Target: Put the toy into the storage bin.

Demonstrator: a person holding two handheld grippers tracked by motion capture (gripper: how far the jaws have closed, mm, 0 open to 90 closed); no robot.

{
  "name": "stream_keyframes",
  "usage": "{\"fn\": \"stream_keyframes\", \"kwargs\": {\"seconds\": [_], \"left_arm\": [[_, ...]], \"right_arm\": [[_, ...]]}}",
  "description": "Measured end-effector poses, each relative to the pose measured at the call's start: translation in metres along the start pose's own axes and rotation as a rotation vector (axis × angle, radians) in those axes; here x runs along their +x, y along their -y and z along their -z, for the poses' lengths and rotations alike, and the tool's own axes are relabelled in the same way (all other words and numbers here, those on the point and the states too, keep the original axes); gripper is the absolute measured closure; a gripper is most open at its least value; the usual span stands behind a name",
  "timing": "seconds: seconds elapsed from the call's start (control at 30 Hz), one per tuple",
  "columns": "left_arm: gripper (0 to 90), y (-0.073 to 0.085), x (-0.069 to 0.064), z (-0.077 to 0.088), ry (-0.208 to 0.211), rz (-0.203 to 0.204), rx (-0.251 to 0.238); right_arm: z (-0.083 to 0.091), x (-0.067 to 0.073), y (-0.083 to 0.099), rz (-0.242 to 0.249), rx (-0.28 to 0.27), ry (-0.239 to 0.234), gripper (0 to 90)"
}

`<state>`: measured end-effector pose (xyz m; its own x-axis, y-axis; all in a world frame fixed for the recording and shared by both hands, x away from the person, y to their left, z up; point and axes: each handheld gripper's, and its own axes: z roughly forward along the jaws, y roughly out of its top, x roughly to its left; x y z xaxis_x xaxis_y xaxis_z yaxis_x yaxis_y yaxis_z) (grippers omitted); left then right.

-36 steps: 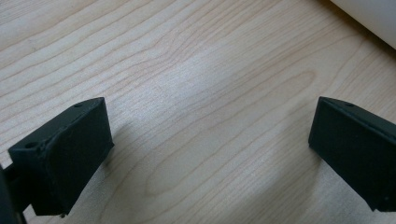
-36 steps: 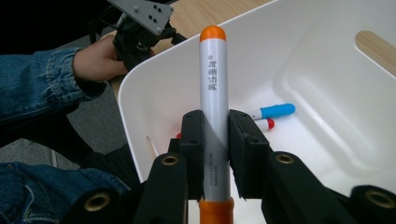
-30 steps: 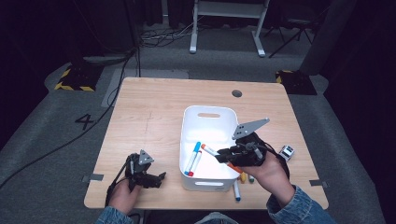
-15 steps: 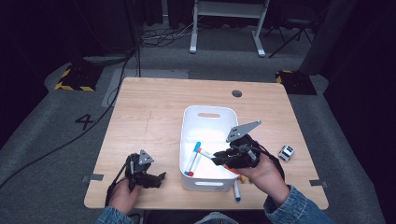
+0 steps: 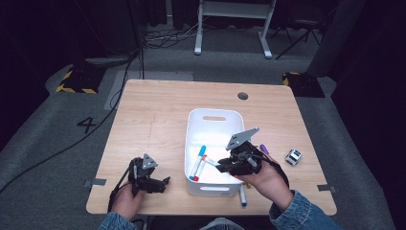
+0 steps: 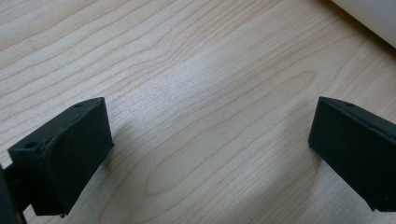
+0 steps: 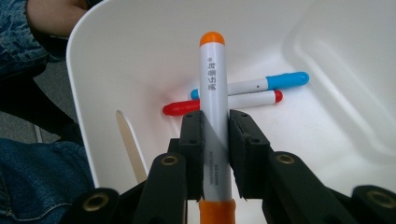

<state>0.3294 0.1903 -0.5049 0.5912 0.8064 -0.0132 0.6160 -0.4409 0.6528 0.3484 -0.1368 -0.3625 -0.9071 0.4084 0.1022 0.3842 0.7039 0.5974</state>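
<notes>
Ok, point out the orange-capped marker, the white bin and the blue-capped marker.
orange-capped marker [image 7: 213, 84], right gripper view, white barrel.
white bin [image 7: 116, 51], right gripper view, inner wall.
blue-capped marker [image 7: 287, 79], right gripper view, blue cap.

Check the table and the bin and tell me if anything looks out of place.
Two markers lie outside the white bin: a blue-tipped marker on the table at its near right corner, and a purple marker beside its right wall. A small grey-and-white object sits farther right. Nothing looks spilled or damaged.
</notes>
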Motion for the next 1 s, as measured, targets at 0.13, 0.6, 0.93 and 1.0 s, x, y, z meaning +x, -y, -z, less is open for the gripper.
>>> {"fn": "stream_keyframes", "kwargs": {"seconds": [0.13,0.6,0.93,1.0], "left_arm": [[0.0,0.000,0.000,0.000,0.000,0.000,0.000],[0.0,0.000,0.000,0.000,0.002,0.000,0.003],[0.0,0.000,0.000,0.000,0.001,0.000,0.002],[0.0,0.000,0.000,0.000,0.001,0.000,0.003]], "right_arm": [[-0.003,-0.001,0.000,-0.012,0.001,-0.006,57.0],[0.027,-0.016,0.011,-0.072,-0.118,0.031,50.0],[0.055,-0.035,0.029,-0.143,-0.166,0.099,50.6],[0.059,-0.039,0.033,-0.153,-0.171,0.111,50.7]]}}
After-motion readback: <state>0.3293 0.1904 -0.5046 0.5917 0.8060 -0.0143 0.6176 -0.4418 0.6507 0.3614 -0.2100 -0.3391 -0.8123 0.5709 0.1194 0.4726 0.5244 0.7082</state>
